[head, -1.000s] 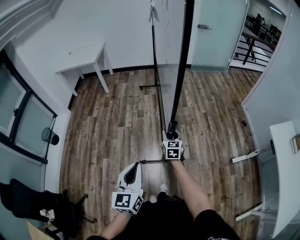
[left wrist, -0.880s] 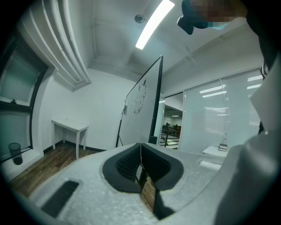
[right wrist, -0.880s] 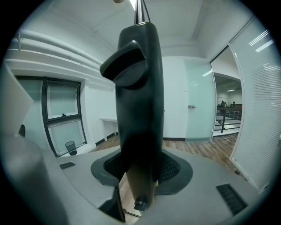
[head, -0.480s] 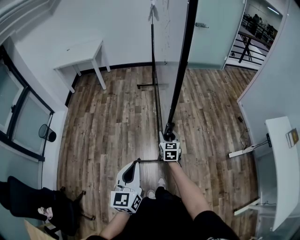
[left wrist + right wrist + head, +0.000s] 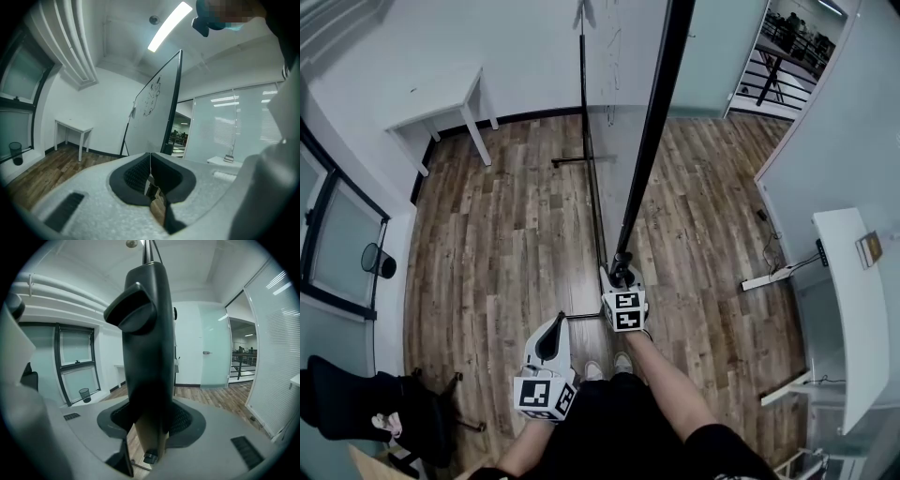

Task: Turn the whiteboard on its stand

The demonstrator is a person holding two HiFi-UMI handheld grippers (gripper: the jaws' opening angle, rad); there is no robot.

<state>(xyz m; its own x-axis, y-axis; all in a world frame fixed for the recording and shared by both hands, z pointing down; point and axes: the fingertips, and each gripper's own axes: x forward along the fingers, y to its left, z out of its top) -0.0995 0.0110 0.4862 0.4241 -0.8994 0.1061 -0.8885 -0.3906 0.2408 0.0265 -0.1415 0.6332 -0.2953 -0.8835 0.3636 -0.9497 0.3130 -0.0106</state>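
Observation:
The whiteboard hangs in its wheeled stand, seen edge-on from above, its black frame edge slanting down toward me. My right gripper is shut on the lower end of that black frame edge, which fills the gap between the jaws in the right gripper view. My left gripper hangs lower left of it, clear of the board, with its pads closed together on nothing. The left gripper view shows the board's drawn-on face ahead.
A white table stands at the back left wall, with a bin by the window. A dark chair sits at lower left. At the right are a white desk and a power strip. The stand's far foot lies on the wood floor.
The right gripper, still on the frame edge, has moved left and toward me, and the board has swung further out from the stand's line. The left gripper has drifted slightly left.

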